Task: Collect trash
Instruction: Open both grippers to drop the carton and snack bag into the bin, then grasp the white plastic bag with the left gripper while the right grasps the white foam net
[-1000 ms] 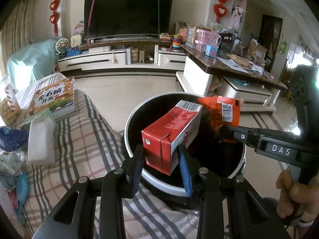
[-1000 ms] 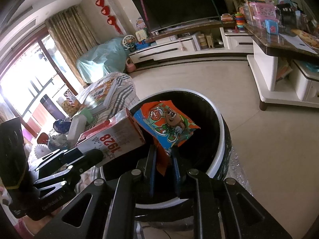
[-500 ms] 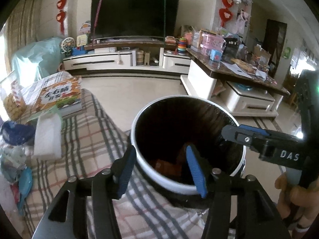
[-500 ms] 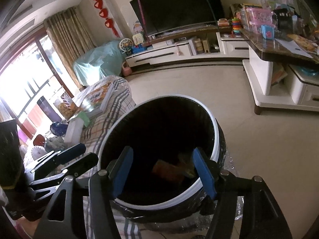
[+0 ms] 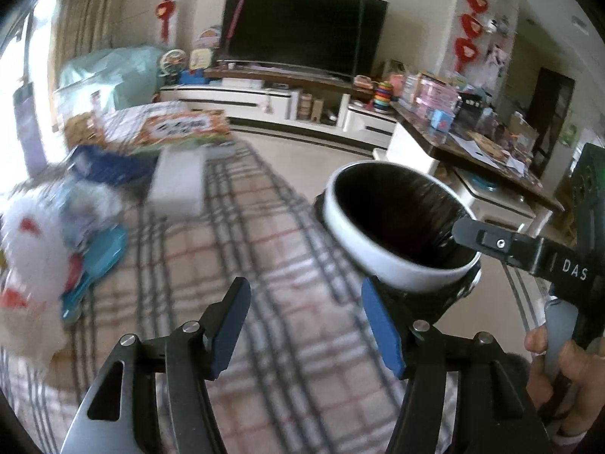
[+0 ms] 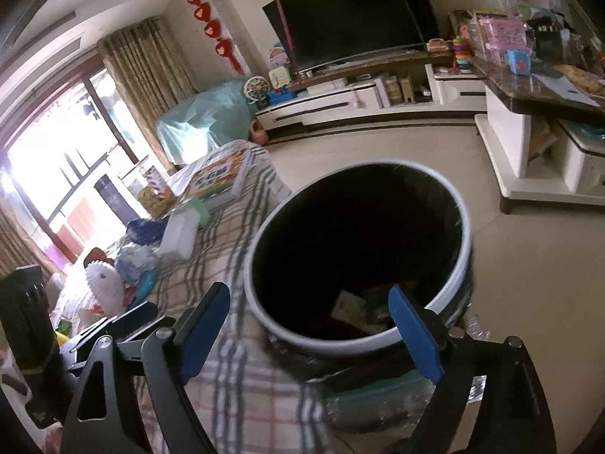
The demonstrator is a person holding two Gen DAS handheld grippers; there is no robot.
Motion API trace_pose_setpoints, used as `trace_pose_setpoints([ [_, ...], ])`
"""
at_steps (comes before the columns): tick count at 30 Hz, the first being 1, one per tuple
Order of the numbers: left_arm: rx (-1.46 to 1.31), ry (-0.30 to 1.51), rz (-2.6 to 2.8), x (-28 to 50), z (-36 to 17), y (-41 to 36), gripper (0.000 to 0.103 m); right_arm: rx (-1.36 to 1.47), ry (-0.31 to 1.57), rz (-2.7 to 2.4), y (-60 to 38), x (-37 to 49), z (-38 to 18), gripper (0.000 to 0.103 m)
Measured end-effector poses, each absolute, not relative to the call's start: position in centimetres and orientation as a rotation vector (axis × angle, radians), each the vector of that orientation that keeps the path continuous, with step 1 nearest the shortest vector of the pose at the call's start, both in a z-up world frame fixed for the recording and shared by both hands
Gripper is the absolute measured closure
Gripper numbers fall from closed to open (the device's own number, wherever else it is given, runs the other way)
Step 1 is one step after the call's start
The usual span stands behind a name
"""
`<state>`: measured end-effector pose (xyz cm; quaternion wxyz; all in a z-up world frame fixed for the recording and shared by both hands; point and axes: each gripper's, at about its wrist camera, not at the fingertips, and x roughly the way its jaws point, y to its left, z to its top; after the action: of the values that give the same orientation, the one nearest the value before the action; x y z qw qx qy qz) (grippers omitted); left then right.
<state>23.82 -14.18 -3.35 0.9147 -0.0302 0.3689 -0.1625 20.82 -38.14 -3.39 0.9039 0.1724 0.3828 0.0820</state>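
I find both tools empty, jaws spread: left gripper (image 5: pixel 306 321) over the plaid cloth (image 5: pixel 234 249), right gripper (image 6: pixel 310 325) at the bin (image 6: pixel 378 342) rim. Discarded packets (image 6: pixel 355 312) lie inside (dimly seen); remaining litter (image 6: pixel 113 283) sits on the cloth, probably next.

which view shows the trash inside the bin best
The right wrist view: it looks down into the bin, where dropped packaging lies at the bottom. The left wrist view sees the bin from a lower angle, so only its dark liner shows, no trash.
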Motion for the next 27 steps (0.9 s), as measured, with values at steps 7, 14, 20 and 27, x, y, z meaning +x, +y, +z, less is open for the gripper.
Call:
trace_pose_setpoints([
  [7,-0.112,0.771,-0.256,20.4,-3.5,-9.8,0.042,0.357,0.82,0.227,-34.5,19.8,-4.2,0.013],
  [14,-0.16,0.777,-0.164,16.7,-3.3,-5.7,0.042,0.349,0.848,0.29,-30.8,19.5,-4.9,0.013],
  [20,-0.207,0.764,-0.094,14.9,-2.9,-2.3,0.042,0.337,0.873,0.341,-27.8,19.3,-5.6,0.013],
  [27,-0.264,0.728,0.005,13.7,-1.8,0.7,0.031,0.331,0.889,0.373,-25.7,19.3,-6.1,0.013],
])
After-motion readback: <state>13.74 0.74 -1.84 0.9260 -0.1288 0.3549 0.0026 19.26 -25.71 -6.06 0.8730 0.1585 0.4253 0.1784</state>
